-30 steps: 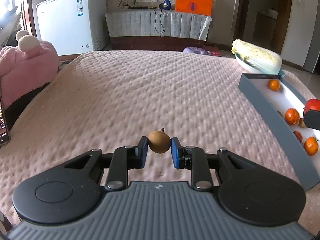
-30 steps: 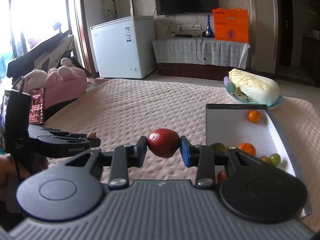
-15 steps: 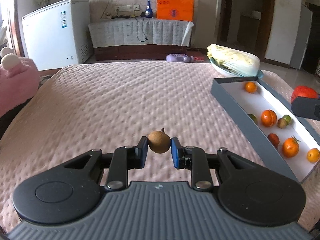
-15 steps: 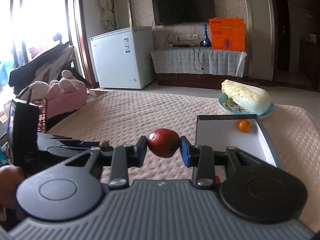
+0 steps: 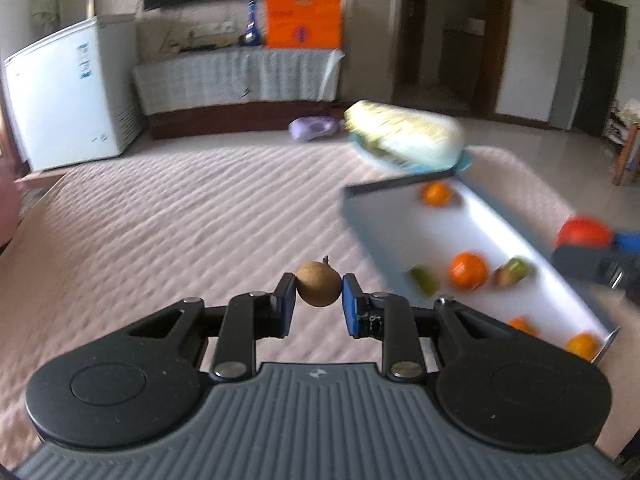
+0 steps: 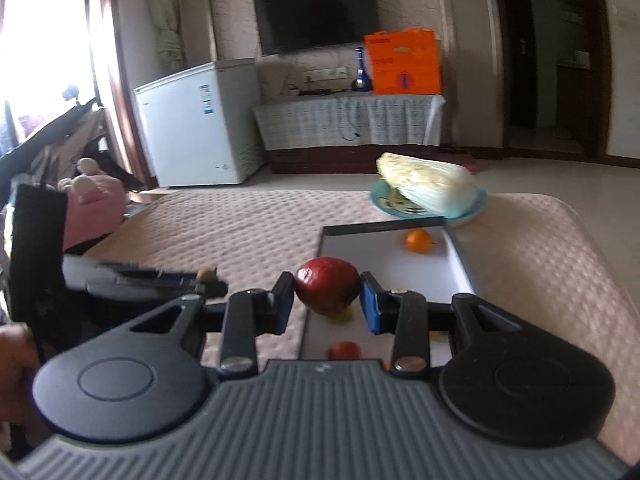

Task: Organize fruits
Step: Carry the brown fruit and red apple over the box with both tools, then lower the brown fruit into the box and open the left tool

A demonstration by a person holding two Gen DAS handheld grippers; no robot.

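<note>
1. The left tool (image 5: 319, 289) was clenched on a small round brown fruit (image 5: 319, 284), which had a short stalk on top and was pinched between the 2 blue pads, clear of the pink quilted bed cover (image 5: 168, 216) below.
2. The right tool (image 6: 327, 293) was grasping a dark red fruit (image 6: 327, 290) between its pads, held above the near end of the tray (image 6: 380, 258).
3. The tray, a shallow grey-walled box with a white floor, lay on the right side of the bed cover.
4. In the left wrist view the tray floor carried an orange fruit (image 5: 437, 194) near the far wall, a second orange fruit (image 5: 468, 270) near the middle, a green piece (image 5: 424, 280) beside it, another greenish piece (image 5: 514, 270) on its other side, and 2 more orange fruits towards the near end; motion blur hid finer detail.
5. From the right wrist view the left tool appeared at the left, with the brown fruit at its tip, just outside the tray's left wall.
6. From the left wrist view the right tool and its red fruit showed at the right edge, over the tray's far wall.
7. Beyond the tray's far end a pale cabbage (image 6: 430, 188) rested on a blue plate (image 6: 464, 214).
8. A pink plush toy (image 6: 94, 206) lay at the left edge of the bed.
9. A white chest freezer (image 6: 200, 124) stood on the floor beyond the bed.
</note>
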